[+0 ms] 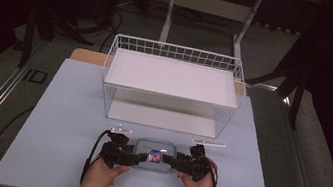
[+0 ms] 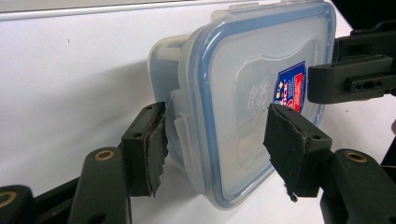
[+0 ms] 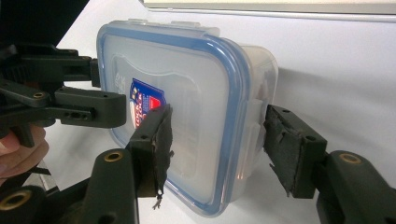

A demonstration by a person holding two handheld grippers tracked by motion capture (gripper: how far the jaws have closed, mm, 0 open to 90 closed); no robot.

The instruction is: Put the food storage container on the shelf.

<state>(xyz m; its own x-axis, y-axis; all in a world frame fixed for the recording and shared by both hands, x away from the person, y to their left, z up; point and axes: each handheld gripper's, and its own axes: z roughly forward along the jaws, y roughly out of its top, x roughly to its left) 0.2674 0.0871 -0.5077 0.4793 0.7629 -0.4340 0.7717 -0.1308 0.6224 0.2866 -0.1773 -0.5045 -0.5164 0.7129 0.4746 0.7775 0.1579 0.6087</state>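
A clear plastic container (image 1: pixel 156 148) with a blue-rimmed snap lid and a red and blue sticker sits at the near middle of the white table. My left gripper (image 1: pixel 136 159) comes in from its left end and my right gripper (image 1: pixel 172 162) from its right end. In the left gripper view the container (image 2: pixel 243 93) is between the jaws of the left gripper (image 2: pixel 217 135), one pad on the lid and the other on the base by a clip. In the right gripper view the right gripper (image 3: pixel 217 135) clamps the container (image 3: pixel 201 93) the same way. Each view shows the other gripper at the far end.
A white wire basket (image 1: pixel 110 67) with an upper and a lower shelf stands just beyond the container, open towards me. The white table top (image 1: pixel 58 122) stretches to both sides. A hand holds each gripper at the near edge. A desk frame (image 1: pixel 209 4) stands on the floor behind.
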